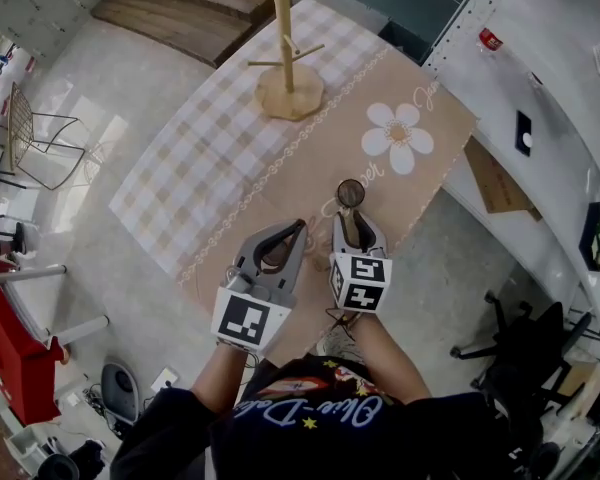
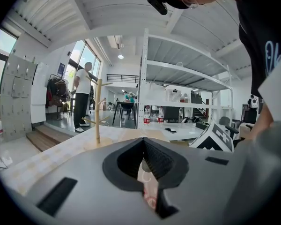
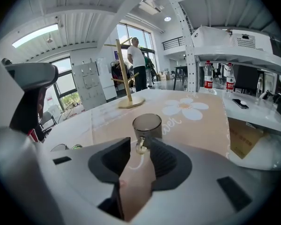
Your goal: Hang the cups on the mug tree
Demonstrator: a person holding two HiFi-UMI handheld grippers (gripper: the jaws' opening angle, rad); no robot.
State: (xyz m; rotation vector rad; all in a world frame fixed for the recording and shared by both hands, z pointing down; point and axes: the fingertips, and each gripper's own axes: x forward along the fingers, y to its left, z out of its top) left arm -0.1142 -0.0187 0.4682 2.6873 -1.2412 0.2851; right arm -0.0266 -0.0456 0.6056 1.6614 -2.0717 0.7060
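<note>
Between the right gripper's [image 3: 140,144] parted jaws sits the upright cup's [image 3: 147,124] handle.

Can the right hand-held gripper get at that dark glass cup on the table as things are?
Probably yes. The right hand-held gripper points at the dark see-through glass cup with jaws apart, and the cup's handle sits at their tips. Nothing else stands near it on the beige tablecloth.

Cup [image 3: 147,123] base hidden behind right tongs [image 3: 141,143] (in head view too), bottles [image 3: 209,77] with labels too small to read
</note>
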